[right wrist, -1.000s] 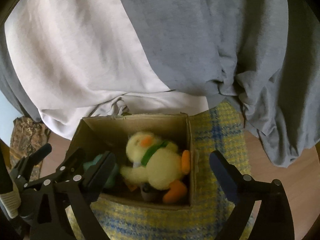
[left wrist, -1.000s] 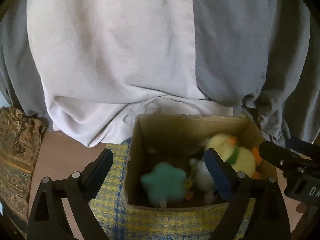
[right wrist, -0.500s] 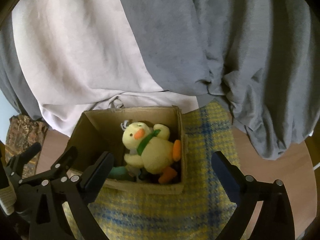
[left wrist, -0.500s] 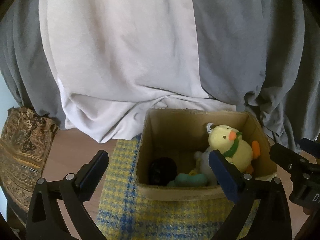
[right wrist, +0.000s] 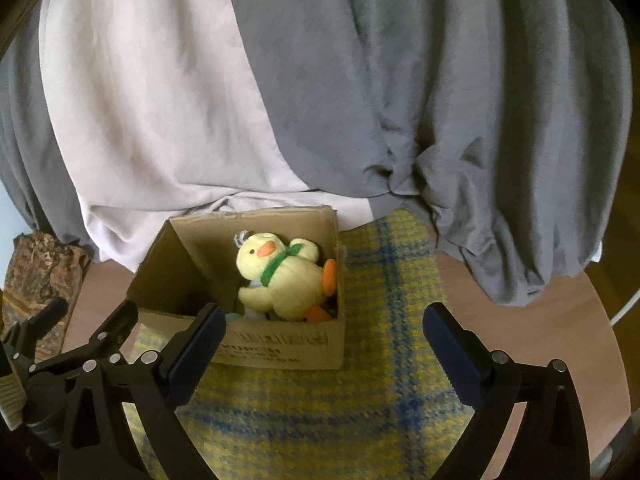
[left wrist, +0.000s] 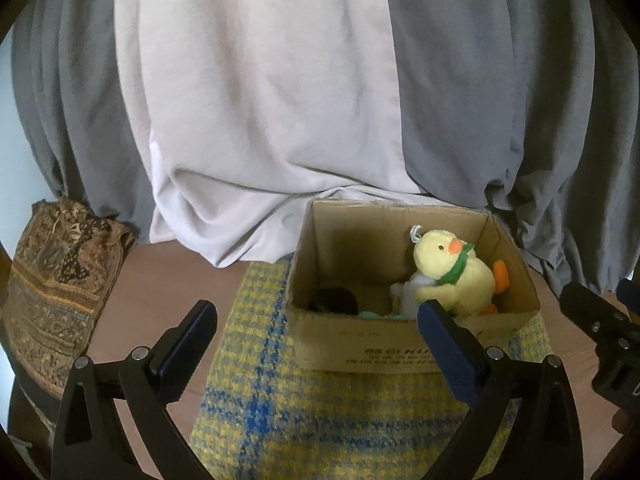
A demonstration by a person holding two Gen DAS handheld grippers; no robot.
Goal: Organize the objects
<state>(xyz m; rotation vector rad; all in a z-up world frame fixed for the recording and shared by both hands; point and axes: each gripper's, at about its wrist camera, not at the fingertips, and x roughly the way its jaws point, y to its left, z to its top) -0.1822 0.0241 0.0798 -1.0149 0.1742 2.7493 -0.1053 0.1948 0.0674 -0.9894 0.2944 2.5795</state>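
A cardboard box (left wrist: 360, 348) (right wrist: 280, 346) stands on a yellow and blue plaid cloth (left wrist: 320, 420) (right wrist: 340, 408). Inside it sits a yellow plush duck (left wrist: 456, 276) (right wrist: 284, 276) with a green scarf, over a white toy (left wrist: 412, 292), a teal toy (left wrist: 372, 314) and a dark object (left wrist: 336, 300). My left gripper (left wrist: 316, 344) is open and empty, in front of the box. My right gripper (right wrist: 324, 340) is open and empty, in front of the box; it also shows at the right edge of the left wrist view (left wrist: 600, 328).
The cloth lies on a wooden table (left wrist: 160, 280) (right wrist: 560, 320). Grey and white draped fabric (left wrist: 280, 100) (right wrist: 320, 80) hangs right behind the box. A brown patterned cloth (left wrist: 56, 288) (right wrist: 36, 276) lies at the table's left edge.
Both grippers have drawn back and away from the box, still open. The box now looks smaller and farther off. The duck sits upright in it.
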